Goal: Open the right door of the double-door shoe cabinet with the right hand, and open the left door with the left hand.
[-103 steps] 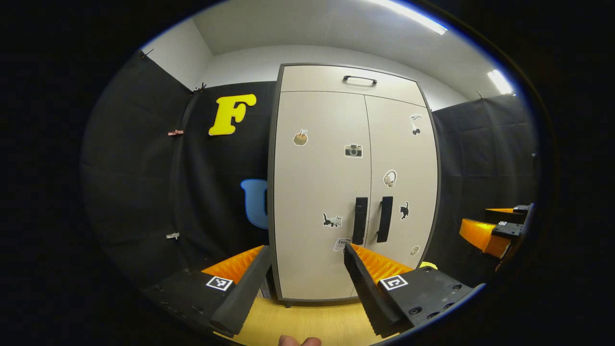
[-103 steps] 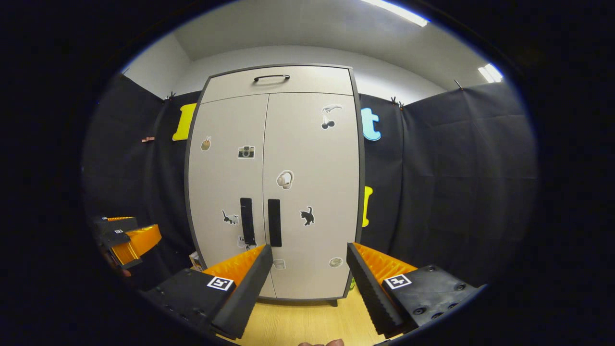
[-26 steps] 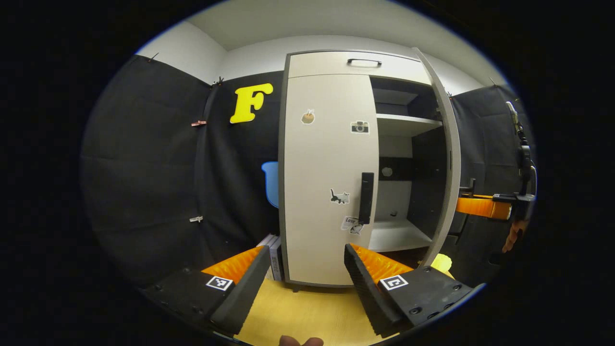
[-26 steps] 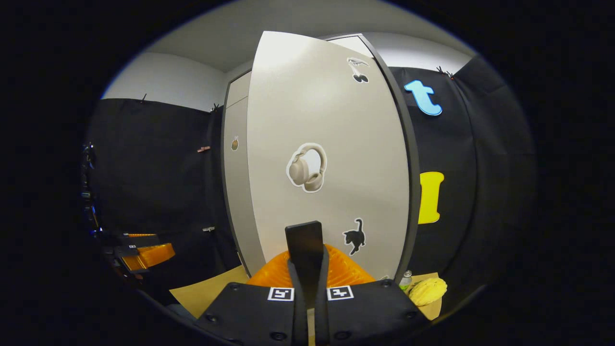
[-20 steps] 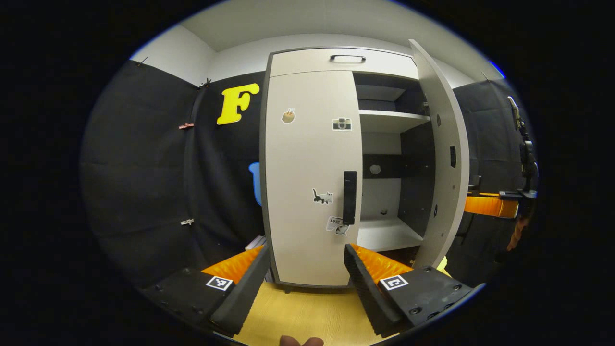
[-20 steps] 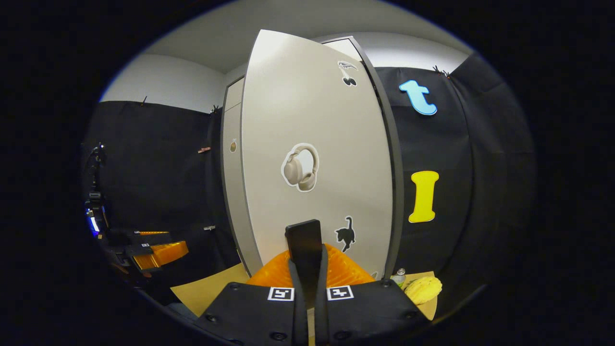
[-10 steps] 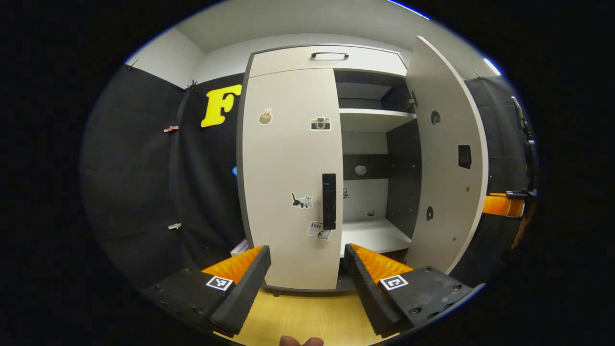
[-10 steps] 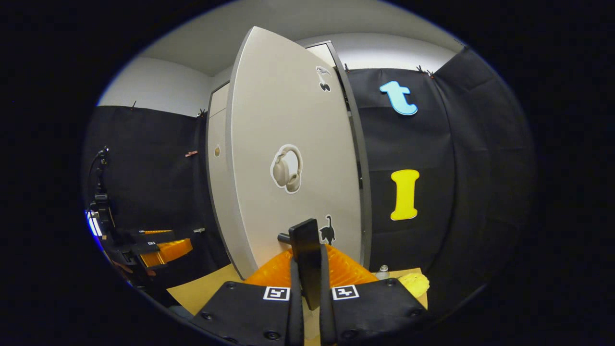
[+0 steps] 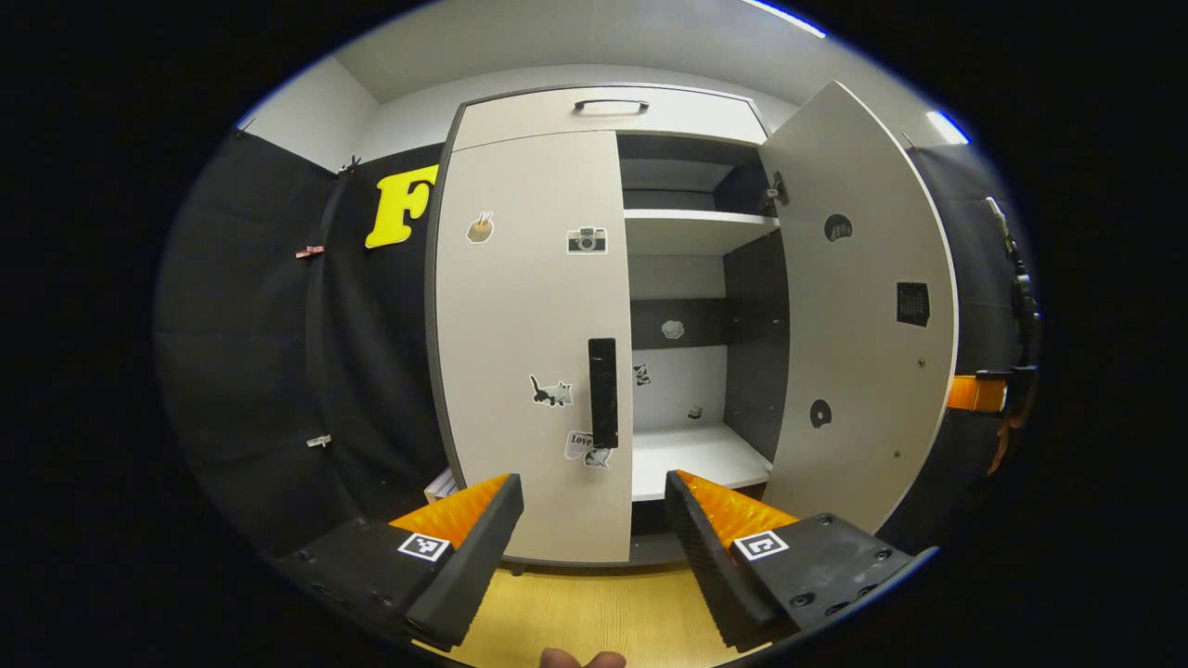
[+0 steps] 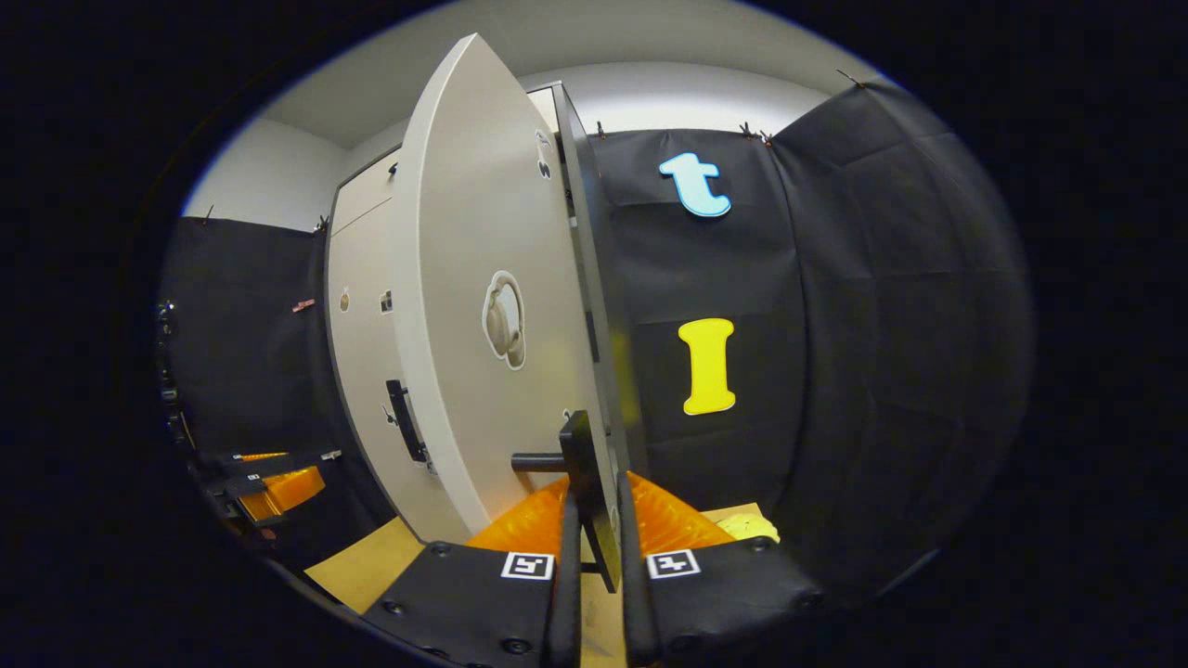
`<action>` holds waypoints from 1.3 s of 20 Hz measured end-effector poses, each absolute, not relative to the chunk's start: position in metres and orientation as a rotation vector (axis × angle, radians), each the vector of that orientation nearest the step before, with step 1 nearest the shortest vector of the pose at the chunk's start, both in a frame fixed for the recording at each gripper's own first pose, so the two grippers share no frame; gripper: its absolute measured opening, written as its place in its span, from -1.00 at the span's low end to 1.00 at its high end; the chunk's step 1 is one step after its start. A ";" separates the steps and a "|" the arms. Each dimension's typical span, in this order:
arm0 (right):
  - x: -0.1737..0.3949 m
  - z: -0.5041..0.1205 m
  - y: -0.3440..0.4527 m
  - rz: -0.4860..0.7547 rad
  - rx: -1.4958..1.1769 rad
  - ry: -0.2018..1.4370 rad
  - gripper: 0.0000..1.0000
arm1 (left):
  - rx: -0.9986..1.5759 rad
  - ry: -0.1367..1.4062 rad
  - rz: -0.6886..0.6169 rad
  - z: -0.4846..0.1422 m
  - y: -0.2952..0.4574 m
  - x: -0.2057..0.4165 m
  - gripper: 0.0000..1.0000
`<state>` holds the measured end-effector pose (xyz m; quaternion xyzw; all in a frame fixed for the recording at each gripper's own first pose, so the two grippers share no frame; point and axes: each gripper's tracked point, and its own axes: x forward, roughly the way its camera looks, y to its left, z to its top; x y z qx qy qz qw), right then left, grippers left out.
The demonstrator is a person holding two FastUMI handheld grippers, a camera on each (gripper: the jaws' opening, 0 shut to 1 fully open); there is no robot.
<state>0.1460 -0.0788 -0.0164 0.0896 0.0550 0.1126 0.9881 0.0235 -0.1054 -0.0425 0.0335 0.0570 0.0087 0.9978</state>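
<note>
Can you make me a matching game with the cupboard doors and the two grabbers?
Things:
1. beige right door
2. beige left door
3. left gripper
4. right gripper

States:
A. shut on the right door's black handle
B. open, holding nothing
C. swung wide open
D. closed

Pairs: 1-C, 2-D, 3-B, 4-A

The left gripper view faces the tall beige double-door cabinet (image 9: 529, 325) front-on from nearby; the right gripper view sits close against its open right door (image 10: 464, 306), sharing it.
</note>
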 end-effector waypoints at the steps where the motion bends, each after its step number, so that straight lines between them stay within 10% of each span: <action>1: 0.142 -0.016 -0.078 0.220 0.180 0.110 -0.45 | 0.068 0.111 0.012 -0.042 -0.106 0.024 0.91; 7: 0.130 -0.012 -0.086 0.185 0.145 0.102 -0.24 | 0.081 0.090 -0.034 -0.036 -0.118 0.034 0.87; 18: 0.087 0.004 -0.109 0.083 0.072 0.046 0.91 | 0.032 0.025 -0.086 -0.004 -0.118 0.125 0.86; 26: 0.069 0.003 -0.121 0.033 0.010 0.028 0.95 | 0.074 0.048 -0.032 -0.022 -0.099 0.200 0.89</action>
